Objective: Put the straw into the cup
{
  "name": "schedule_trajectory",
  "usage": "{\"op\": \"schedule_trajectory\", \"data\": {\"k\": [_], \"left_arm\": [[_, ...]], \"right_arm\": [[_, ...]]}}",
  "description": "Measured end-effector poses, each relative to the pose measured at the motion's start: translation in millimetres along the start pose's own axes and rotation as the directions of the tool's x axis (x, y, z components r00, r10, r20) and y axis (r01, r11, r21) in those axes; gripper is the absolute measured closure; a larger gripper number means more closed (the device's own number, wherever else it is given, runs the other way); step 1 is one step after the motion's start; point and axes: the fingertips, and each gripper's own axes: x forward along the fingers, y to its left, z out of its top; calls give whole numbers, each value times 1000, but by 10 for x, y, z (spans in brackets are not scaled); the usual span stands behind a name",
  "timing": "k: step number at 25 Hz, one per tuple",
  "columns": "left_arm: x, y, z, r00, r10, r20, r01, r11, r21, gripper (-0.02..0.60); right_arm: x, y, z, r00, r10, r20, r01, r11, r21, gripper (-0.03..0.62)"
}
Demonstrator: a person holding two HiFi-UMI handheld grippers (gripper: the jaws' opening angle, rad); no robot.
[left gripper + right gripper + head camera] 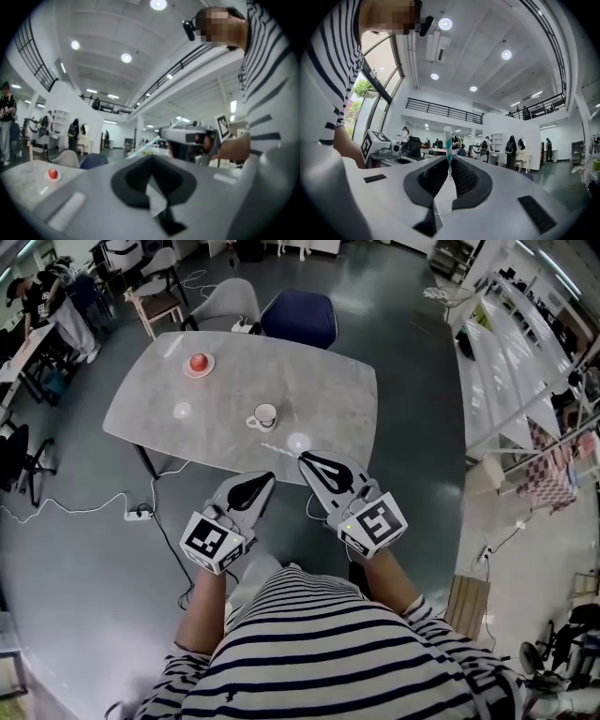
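White with teal bands, the straw (281,450) is pinched near one end between the fingers of the right gripper (306,461). In the head view its free length reaches out to the left over the near edge of the desk (225,442). In the right gripper view the straw (447,143) rises straight out from between the closed fingers (466,180).

The left gripper (266,480) is held beside the right one, short of the desk edge. Its fingers (133,180) lie together with nothing between them. Both grippers point level towards the desk, each with its marker cube at the rear.

The white cup (264,416) stands upright on the grey stone-patterned desk, beyond the straw and apart from it, with its handle to the left. Farther back and left, a pink saucer (198,366) carries a small red fruit (53,174).

A grey chair (228,298) and a navy chair (300,317) stand at the far side of the desk. A power strip (139,513) with a white cable lies on the floor at the left. The person's striped shirt (319,652) fills the lower part of the head view.
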Motion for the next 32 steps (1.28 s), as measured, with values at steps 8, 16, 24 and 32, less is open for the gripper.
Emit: {"op": "schedule_trajectory", "data": {"k": [8, 16, 24, 32], "left_arm": [[270, 475, -39, 1000, -24, -11, 24, 1000, -3, 575], [612, 1502, 153, 998, -57, -3, 57, 998, 22, 575], [810, 2319, 217, 996, -85, 16, 85, 996, 31, 575], [851, 2741, 109, 991, -130, 18, 130, 991, 17, 575]], "right_arm": [[380, -360, -139, 1000, -13, -21, 13, 1000, 4, 569], [1216, -915, -182, 997, -50, -52, 51, 999, 15, 569], [1815, -1315, -201, 993, -93, -72, 92, 996, -11, 569], [2082, -1476, -426, 980, -128, -155, 127, 992, -17, 569]]}}
